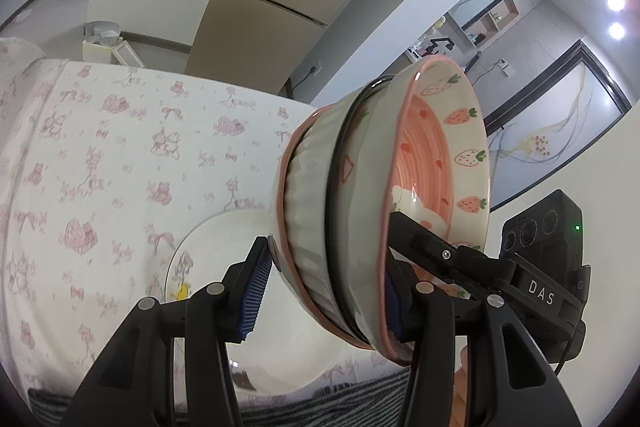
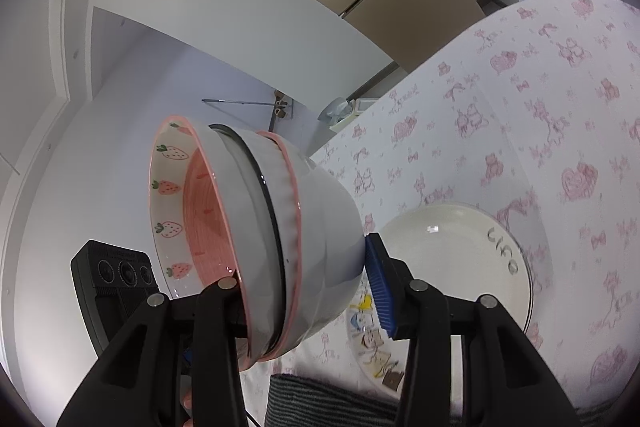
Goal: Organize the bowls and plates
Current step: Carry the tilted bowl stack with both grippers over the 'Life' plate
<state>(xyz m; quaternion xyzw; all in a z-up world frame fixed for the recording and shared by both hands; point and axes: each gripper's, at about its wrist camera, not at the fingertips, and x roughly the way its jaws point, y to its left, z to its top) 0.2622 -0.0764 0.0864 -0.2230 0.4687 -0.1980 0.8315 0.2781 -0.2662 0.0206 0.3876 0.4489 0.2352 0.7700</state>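
A nested stack of bowls [image 1: 360, 211], tipped on its side, sits between the fingers of both grippers. The left gripper [image 1: 324, 299] is clamped on it, one blue pad [image 1: 254, 297] against the base, the other inside the rim. The right gripper [image 2: 304, 291] grips it likewise, pad [image 2: 380, 287] on the base.

Beyond the fingers, a white plate [image 1: 224, 239] lies on the pink-printed tablecloth [image 1: 100, 147].

Only the right wrist view shows "Life" written on the plate [image 2: 460, 255]. Only the left wrist view reads "DAS" on the other gripper.
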